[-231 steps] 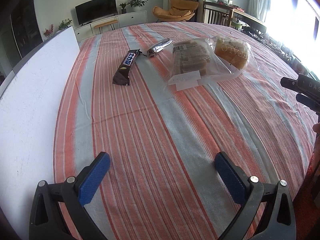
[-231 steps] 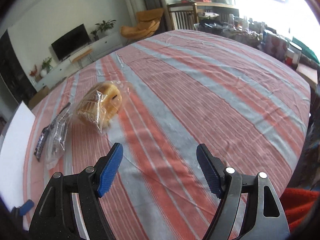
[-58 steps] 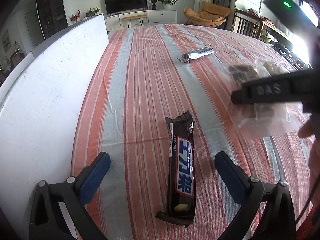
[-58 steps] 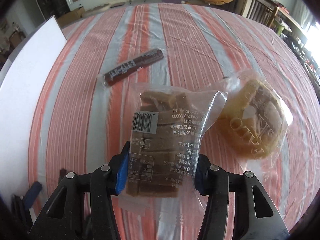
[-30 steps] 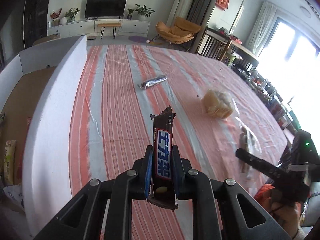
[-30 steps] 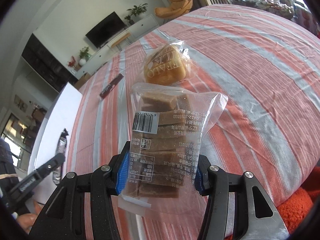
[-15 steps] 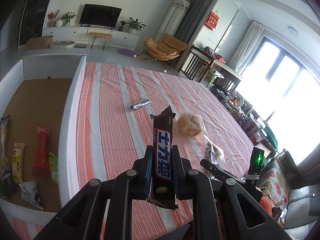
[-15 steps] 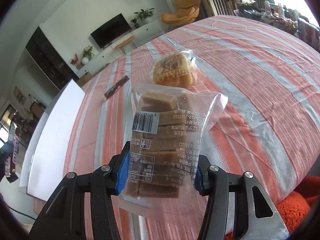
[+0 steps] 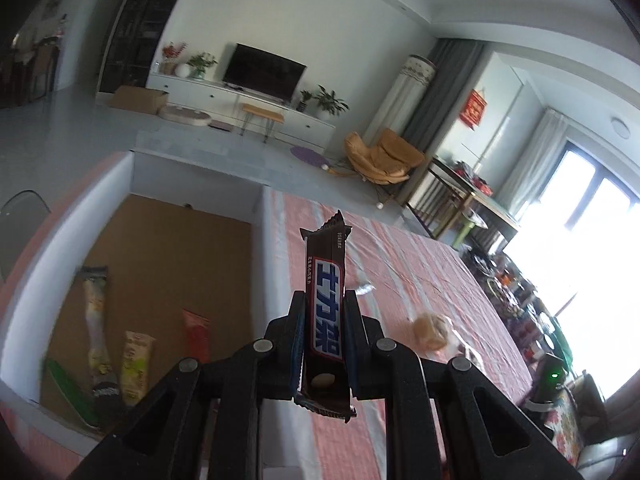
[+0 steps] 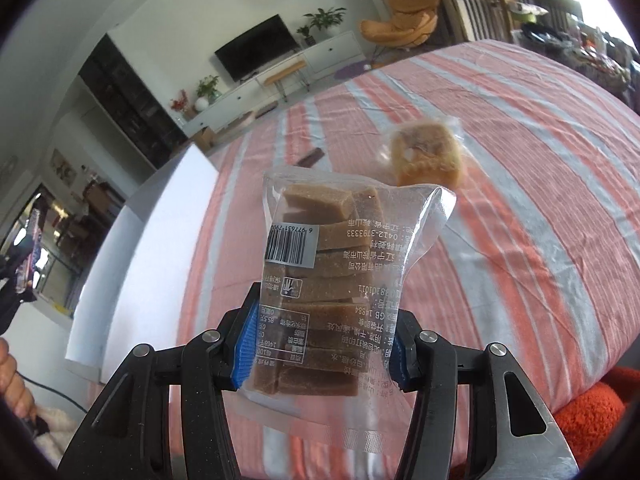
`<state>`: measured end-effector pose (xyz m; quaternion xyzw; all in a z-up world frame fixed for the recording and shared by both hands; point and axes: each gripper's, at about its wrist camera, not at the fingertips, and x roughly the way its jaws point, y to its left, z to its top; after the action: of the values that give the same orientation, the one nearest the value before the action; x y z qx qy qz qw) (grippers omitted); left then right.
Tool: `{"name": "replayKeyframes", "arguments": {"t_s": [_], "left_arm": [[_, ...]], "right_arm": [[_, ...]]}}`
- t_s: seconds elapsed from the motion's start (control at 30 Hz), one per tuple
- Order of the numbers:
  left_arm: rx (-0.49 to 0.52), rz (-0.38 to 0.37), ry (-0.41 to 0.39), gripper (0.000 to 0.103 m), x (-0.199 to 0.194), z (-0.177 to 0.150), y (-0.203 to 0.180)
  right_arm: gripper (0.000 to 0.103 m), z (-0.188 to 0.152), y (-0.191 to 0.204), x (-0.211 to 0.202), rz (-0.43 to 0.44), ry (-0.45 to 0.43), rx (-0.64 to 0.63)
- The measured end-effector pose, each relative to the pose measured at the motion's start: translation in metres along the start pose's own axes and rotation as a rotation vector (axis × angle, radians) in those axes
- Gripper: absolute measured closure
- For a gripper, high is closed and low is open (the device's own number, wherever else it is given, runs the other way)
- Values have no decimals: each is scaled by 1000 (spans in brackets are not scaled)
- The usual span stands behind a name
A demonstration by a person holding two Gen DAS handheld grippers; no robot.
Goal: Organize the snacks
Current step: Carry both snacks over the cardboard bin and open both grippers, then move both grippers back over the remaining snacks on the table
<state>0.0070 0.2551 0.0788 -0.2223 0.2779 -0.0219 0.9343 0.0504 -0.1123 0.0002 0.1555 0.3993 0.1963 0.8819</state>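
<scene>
Left gripper [image 9: 325, 334] is clamped tight on an upright chocolate bar [image 9: 326, 312] held above the white box [image 9: 260, 248] wall; right gripper [image 10: 320, 344] grips a clear bag of brown cakes [image 10: 332, 280] above the striped tablecloth [image 10: 520, 208]; a wrapped bun [image 10: 426, 156] lies beyond.

Open box floor at the far end — wrappers crowd the near end

The white box [image 9: 256, 280] has upright walls all round; its cardboard floor lies bare toward the far wall, while snack packets [image 9: 136, 356] cluster near the front. On the striped tablecloth [image 10: 520, 184], a bagged bun [image 10: 426, 154] and a small foil bar [image 10: 310, 157] lie well apart — broad bare cloth between.
</scene>
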Motion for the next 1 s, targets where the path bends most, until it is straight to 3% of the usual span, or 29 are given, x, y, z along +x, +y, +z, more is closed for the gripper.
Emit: {"name": "replayKeyframes", "arguments": {"t_s": [0.13,0.27,0.43,0.47,0.5,0.53,0.57,0.6,0.63,0.73,0.9,1.0], "left_arm": [[-32,124,-25,86,-8,7,44],[-82,205,6,86,-5,-4,84],[-99,327,45,84,5,-20,120],[-104,371,54,76,8,-23,126],[-116,403,60,68,10,-25,133],[-132,423,61,48,10,-26,139],[-147,430,51,32,8,-28,141],[-154,430,28,27,5,-30,141],[-147,426,5,22,3,-31,138],[-101,385,-19,20,6,-35,120],[6,165,30,19,32,-44,48],[110,24,98,12,57,-59,-12]], "right_arm": [[48,23,77,6,136,11,-129],[48,29,156,31,285,89,-223],[43,9,236,80,352,200,-345],[41,6,245,91,354,221,-345],[31,6,250,99,367,240,-336],[25,6,252,104,371,246,-326],[25,8,247,103,368,232,-319],[25,10,242,99,364,205,-325],[24,10,235,93,346,172,-345],[24,6,196,84,207,93,-410],[24,-16,79,99,-163,98,-329],[24,-28,6,97,-339,108,-215]]}}
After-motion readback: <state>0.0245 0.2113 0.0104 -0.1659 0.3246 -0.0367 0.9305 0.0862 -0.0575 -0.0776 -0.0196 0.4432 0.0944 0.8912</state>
